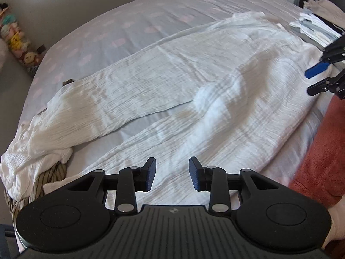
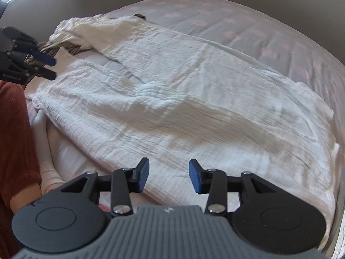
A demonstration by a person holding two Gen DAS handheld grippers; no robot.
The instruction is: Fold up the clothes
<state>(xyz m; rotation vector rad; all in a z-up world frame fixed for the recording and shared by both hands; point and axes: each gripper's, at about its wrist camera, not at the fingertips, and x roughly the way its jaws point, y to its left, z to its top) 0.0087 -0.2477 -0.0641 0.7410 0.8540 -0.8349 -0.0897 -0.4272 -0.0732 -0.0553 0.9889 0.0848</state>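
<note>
White crinkled trousers (image 1: 172, 90) lie spread across the middle of the bed (image 1: 129, 21), legs parted toward the lower left, bare sheet along the upper frame. The left hand-held gripper (image 1: 172, 176) and right hand-held gripper (image 2: 168, 176) hover spread, holding nothing. A folded stack (image 1: 317, 28) sits upper right, plush toys (image 1: 15, 41) against the left wall.

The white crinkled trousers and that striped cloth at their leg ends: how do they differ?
The white crinkled trousers are plain and spread flat along the bed; the brown striped cloth is patterned, bunched, and mostly buried under other white fabric. Both lie on the bed, untouched by either tongs.
</note>
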